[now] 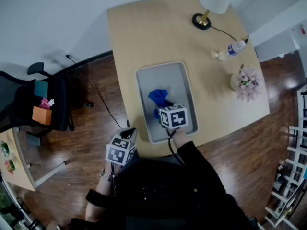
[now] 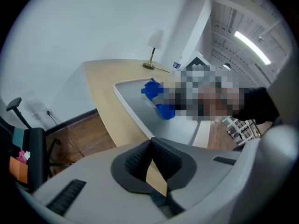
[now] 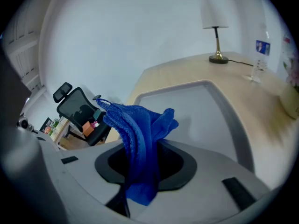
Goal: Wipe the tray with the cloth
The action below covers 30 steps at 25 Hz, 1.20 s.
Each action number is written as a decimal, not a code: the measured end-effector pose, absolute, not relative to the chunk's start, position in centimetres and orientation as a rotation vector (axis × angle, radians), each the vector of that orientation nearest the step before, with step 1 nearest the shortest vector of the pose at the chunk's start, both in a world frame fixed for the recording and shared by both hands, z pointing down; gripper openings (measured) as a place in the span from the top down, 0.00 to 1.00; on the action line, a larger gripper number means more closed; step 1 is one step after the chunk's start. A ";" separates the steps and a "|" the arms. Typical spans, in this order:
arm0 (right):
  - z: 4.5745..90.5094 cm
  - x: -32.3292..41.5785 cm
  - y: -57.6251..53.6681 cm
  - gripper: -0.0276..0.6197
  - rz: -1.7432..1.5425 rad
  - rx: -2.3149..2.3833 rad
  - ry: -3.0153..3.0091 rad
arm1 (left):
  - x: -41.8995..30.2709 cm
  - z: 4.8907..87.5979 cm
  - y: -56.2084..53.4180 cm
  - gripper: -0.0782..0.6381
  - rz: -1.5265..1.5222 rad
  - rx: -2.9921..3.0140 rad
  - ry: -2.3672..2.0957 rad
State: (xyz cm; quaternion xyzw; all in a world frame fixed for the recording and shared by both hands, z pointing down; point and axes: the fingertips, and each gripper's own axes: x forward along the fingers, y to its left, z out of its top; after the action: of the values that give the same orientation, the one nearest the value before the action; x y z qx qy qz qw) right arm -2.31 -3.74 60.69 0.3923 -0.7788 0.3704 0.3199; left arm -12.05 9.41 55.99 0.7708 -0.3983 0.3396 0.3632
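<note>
A grey rectangular tray (image 1: 178, 80) with rounded corners and a raised rim lies flat on the light wooden worktop (image 1: 144, 28), close to its near edge, its long sides running away from the person. A blue terry cloth (image 1: 158, 97), bunched into loose folds, sits over the tray's middle, pinched in the right claw (image 3: 140, 164), its free end standing up beyond the pads.

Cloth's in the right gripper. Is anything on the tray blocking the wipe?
Nothing visible. The right gripper holds the cloth over the tray, whose surface is bare. The lamp, bottle and flowers stand off it on the table.
</note>
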 end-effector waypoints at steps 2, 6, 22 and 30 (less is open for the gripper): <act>60.6 1.1 -3.9 0.75 0.959 1.079 -2.012 | -11.5 55.9 9.5 0.89 0.873 1.989 -1.016; 61.2 7.5 -4.0 0.75 0.919 1.159 -1.922 | -10.6 56.1 9.9 0.89 0.878 2.004 -0.999; 63.3 8.8 -2.4 0.75 0.885 1.213 -1.858 | -11.1 56.4 11.7 0.89 0.890 1.956 -1.024; 63.0 -0.7 1.1 0.75 0.888 1.004 -1.991 | -11.0 56.3 11.7 0.89 0.884 1.953 -1.031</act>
State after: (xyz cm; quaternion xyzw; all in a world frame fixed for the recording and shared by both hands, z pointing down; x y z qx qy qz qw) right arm -0.75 1.08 63.01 0.3900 -0.7731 0.3447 0.3625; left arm -11.04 11.74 56.32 0.7620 -0.4022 0.3450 0.3723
